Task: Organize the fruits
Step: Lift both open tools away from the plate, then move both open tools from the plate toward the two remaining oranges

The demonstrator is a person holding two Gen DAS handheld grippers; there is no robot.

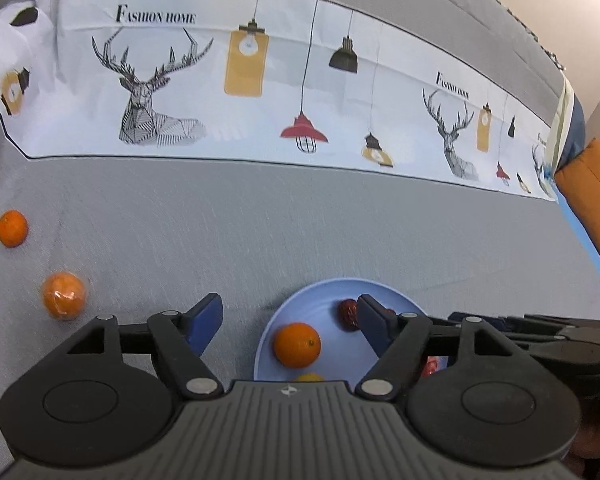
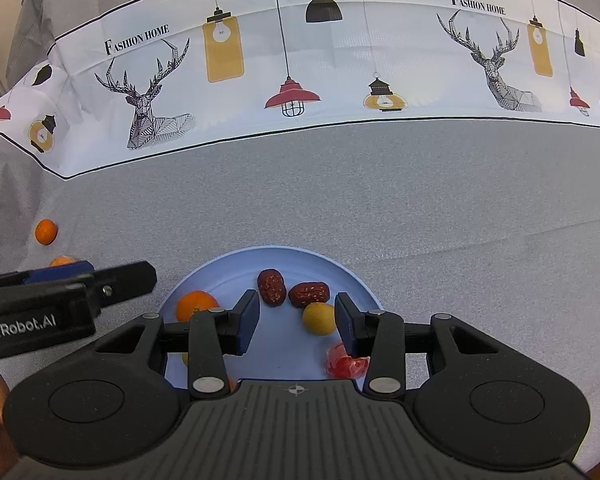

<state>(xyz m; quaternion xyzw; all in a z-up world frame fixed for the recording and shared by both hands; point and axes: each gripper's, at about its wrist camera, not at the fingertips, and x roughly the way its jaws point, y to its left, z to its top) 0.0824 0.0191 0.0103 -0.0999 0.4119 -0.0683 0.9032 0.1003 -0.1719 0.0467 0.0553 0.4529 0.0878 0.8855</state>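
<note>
Two oranges are left out on the grey woven tablecloth (image 1: 300, 220) in the left wrist view: a small bare orange mandarin (image 1: 11, 228) far off to the left, and nearer a round orange wrapped in clear plastic film (image 1: 64, 295). The left gripper (image 1: 290, 326) has its blue-padded jaws spread wide with nothing between them, hovering at the left rim of the shallow light-blue plate (image 1: 324, 292). On that plate from this angle I count one loose orange (image 1: 297, 345), one wrinkly dark red date (image 1: 347, 314) partly hidden, a sliver of something yellow, and a bit of red stuff behind the linkage. My guess is we're mid-task, between drops, and the next move calls for swinging left to the wrapped orange, closing gently since the film looks slippery. Over in the right wrist view the right gripper (image 2: 296, 318) is also open fairly wide and empty, poised just over the plate (image 2: 364, 284). Count here is clearer: two dark red dates (image 2: 271, 287) side by side, one small round yellow fruit (image 2: 319, 318), one orange (image 2: 194, 305), one red piece in crinkly clear wrap (image 2: 342, 364), plus another yellowish bit mostly hidden. Both stray oranges show at the far left, well apart from the plate.
</note>
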